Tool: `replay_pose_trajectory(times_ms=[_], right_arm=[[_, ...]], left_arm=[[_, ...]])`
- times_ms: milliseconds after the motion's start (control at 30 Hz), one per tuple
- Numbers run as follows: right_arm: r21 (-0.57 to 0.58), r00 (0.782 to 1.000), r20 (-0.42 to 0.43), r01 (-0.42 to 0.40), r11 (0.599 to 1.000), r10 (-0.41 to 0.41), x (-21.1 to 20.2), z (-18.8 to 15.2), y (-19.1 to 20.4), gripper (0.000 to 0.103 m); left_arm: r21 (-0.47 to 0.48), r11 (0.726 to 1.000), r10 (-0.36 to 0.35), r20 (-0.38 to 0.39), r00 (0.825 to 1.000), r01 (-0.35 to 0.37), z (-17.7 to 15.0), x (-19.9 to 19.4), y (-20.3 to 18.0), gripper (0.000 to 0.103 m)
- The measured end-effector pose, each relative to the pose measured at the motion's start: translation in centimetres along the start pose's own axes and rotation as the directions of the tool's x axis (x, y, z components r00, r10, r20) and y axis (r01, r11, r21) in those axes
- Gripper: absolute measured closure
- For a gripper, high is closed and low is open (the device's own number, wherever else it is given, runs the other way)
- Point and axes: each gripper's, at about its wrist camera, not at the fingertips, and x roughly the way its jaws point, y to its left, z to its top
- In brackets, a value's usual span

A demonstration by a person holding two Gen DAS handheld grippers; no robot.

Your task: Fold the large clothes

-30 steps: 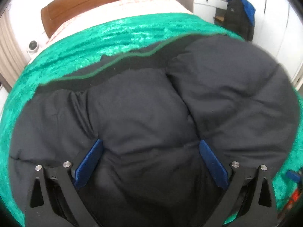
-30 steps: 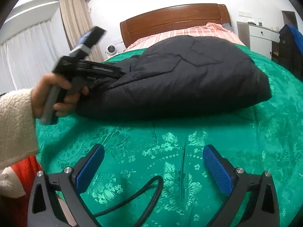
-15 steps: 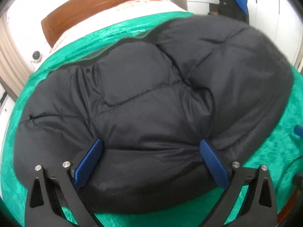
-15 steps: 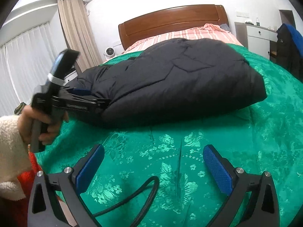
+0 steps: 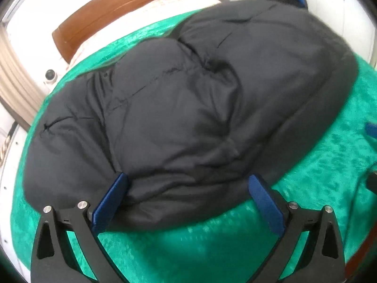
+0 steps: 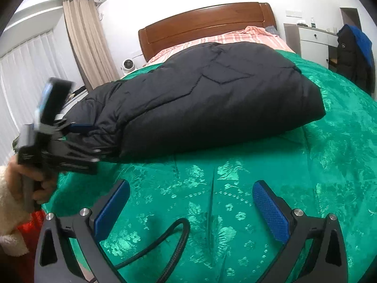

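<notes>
With the bulky black quilted down jacket [image 5: 188,108] lying folded on the green patterned bedspread [image 6: 235,188], left tongs [image 5: 186,186] are gaping at its near edge while right tongs [image 6: 190,195] are hanging wide and empty just short of it, the fold appearing near done and calling next for a tidying press.

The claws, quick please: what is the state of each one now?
Left claw: open, at the near edge of the black padded jacket, not gripping it.
Right claw: open, empty, above the green bedspread.
</notes>
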Motion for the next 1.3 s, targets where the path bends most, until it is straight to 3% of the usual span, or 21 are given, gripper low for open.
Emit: replay_pose_trajectory(times_ms=[200, 600, 700, 733, 800, 867, 900, 967, 1000, 1033, 1067, 1100, 1133, 1167, 1233, 1267, 1300], right_arm=[[0.034, 0.999, -0.017, 0.033, 0.999, -0.032, 0.7, -0.2, -1.0, 0.0], [-0.006, 0.994, -0.033, 0.101, 0.995, -0.101, 1.4, -0.5, -0.4, 0.0], [-0.009, 0.995, -0.03, 0.097, 0.995, -0.097, 1.2, -0.4, -0.4, 0.0], [-0.006, 0.995, -0.029, 0.098, 0.995, -0.098, 1.2, -0.4, -0.3, 0.0], [0.012, 0.995, -0.029, 0.092, 0.996, -0.091, 0.9, -0.3, -0.7, 0.0], [0.088, 0.998, -0.025, 0.054, 0.995, -0.052, 0.4, -0.1, -1.8, 0.0], [0.135, 0.999, -0.017, 0.038, 0.99, -0.036, 0.2, 0.0, -2.6, 0.0], [0.197, 0.999, -0.011, 0.032, 0.98, -0.031, -0.1, 0.1, -3.9, 0.0], [0.226, 0.999, -0.006, 0.04, 0.973, -0.04, -0.2, 0.1, -4.6, 0.0], [0.246, 0.998, 0.002, 0.055, 0.968, -0.057, -0.6, 0.2, -5.2, 0.0], [0.259, 0.997, 0.013, 0.07, 0.963, -0.076, -1.0, 0.4, -5.5, 0.0], [0.269, 0.996, 0.027, 0.08, 0.96, -0.09, -1.5, 0.6, -5.6, 0.0], [0.276, 0.994, 0.049, 0.082, 0.958, -0.099, -2.0, 1.1, -5.7, 0.0], [0.273, 0.991, 0.087, 0.074, 0.959, -0.101, -2.8, 2.0, -5.6, 0.0], [0.255, 0.987, 0.127, 0.062, 0.965, -0.097, -3.6, 3.5, -5.3, 0.0], [0.25, 0.986, 0.137, 0.056, 0.967, -0.092, -3.8, 4.2, -5.3, 0.0], [0.273, 0.988, 0.13, 0.041, 0.961, -0.079, -3.7, 5.0, -5.7, 0.0]], left_arm=[[-0.067, 0.997, 0.029, 0.011, 1.0, -0.028, -0.7, -2.6, 1.4, 0.001], [-0.137, 0.989, 0.065, 0.009, 0.998, -0.063, -1.9, -3.0, 4.7, 0.001], [-0.182, 0.983, 0.035, 0.0, 0.999, -0.034, -3.4, -3.1, 6.3, 0.001], [-0.23, 0.973, -0.001, 0.0, 1.0, 0.001, -4.0, -3.0, 7.4, 0.001], [-0.372, 0.925, -0.082, 0.006, 0.997, 0.078, -5.8, -2.7, 11.1, 0.001], [-0.511, 0.847, -0.145, 0.043, 0.989, 0.146, -7.3, -2.7, 14.7, 0.001], [-0.533, 0.83, -0.154, 0.059, 0.986, 0.161, -7.5, -2.9, 15.6, 0.001], [-0.513, 0.847, -0.125, 0.06, 0.99, 0.138, -7.2, -3.2, 16.5, 0.001], [-0.492, 0.865, -0.079, 0.048, 0.996, 0.093, -7.0, -3.3, 16.9, 0.001], [-0.498, 0.865, -0.041, 0.037, 0.998, 0.054, -7.1, -3.2, 17.5, 0.001], [-0.529, 0.848, -0.02, 0.025, 0.999, 0.03, -7.4, -3.0, 18.3, 0.001], [-0.606, 0.795, -0.02, 0.008, 1.0, 0.021, -8.5, -2.6, 19.7, 0.001], [-0.688, 0.725, -0.044, 0.001, 0.999, 0.033, -9.7, -2.1, 21.1, 0.001], [-0.774, 0.63, -0.086, 0.006, 0.996, 0.059, -11.4, -1.3, 22.5, 0.001], [-0.858, 0.504, -0.158, 0.019, 0.987, 0.097, -13.9, 0.1, 23.9, 0.001], [-0.876, 0.468, -0.186, 0.03, 0.982, 0.116, -14.7, 0.6, 24.1, 0.002], [-0.877, 0.463, -0.182, 0.047, 0.982, 0.128, -15.1, 0.4, 24.2, 0.003]])
